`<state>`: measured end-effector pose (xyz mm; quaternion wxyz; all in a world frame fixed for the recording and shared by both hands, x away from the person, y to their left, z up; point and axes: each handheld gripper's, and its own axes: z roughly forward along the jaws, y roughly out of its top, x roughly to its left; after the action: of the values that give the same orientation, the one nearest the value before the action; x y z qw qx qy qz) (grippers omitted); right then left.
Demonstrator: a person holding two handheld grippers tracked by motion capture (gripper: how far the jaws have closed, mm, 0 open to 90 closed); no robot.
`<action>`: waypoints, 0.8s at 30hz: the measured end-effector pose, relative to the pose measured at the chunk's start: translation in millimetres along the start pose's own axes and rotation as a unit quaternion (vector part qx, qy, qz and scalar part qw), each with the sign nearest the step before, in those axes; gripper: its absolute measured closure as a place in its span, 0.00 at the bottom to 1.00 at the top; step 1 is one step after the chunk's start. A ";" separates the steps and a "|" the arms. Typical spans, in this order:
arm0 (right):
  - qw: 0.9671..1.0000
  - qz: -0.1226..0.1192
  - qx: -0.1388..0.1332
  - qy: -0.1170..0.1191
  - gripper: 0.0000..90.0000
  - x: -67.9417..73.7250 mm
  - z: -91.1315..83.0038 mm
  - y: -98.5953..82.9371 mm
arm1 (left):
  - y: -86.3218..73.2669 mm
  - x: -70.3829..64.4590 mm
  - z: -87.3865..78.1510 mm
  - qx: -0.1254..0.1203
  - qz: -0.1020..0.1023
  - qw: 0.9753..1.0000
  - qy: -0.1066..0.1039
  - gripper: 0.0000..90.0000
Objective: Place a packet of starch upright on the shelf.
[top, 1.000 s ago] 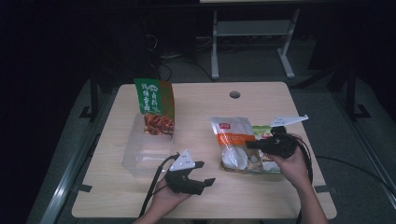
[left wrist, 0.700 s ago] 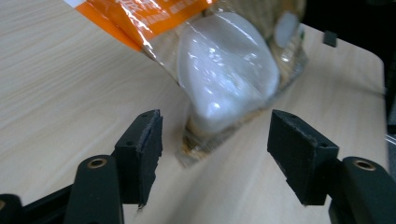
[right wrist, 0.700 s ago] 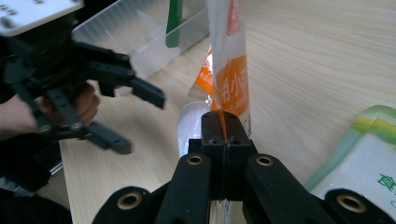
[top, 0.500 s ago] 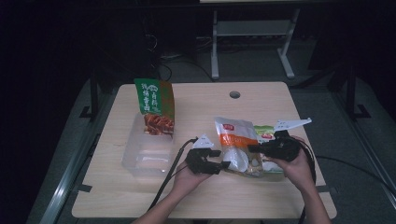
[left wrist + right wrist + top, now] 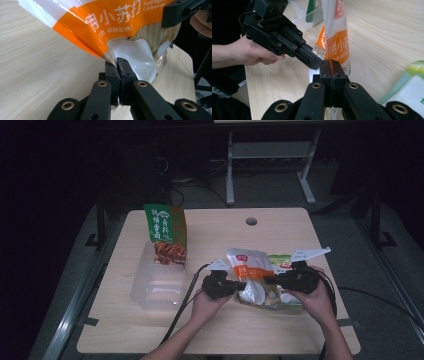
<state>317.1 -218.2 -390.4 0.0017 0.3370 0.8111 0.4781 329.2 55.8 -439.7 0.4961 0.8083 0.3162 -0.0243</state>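
An orange and white baking soda bag point(image 5: 248, 268) with Chinese print is lifted off the wooden table point(image 5: 280, 230), held from both sides. My left gripper point(image 5: 238, 285) is shut on the bag's left edge point(image 5: 110, 56), its jaws pressed together on the film. My right gripper point(image 5: 269, 280) is shut on the bag's opposite edge point(image 5: 331, 65), the orange seam pinched between its jaws. The left gripper point(image 5: 312, 61) shows close by in the right gripper view, the right gripper's black jaw point(image 5: 178, 12) at the top right of the left gripper view.
A clear plastic box point(image 5: 159, 282) stands at the table's left, with a green snack bag point(image 5: 166, 234) upright in its far end. A green and white bag point(image 5: 289, 296) lies flat under the lifted one. A round cable hole point(image 5: 251, 221) is near the far edge.
My left gripper came up from the table's front edge to the right and closed on the orange bag's left edge. The bag has risen more upright between both grippers.
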 end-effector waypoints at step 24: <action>0.998 0.008 0.054 -0.021 0.89 8.6 44.8 3.2 | -10.0 -11.8 -19.7 -0.002 0.067 0.995 0.073 1.00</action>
<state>326.8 -177.7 -409.5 -0.0033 0.3534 0.8325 0.4267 308.9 69.2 -433.4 0.4734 0.8266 0.2965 0.0690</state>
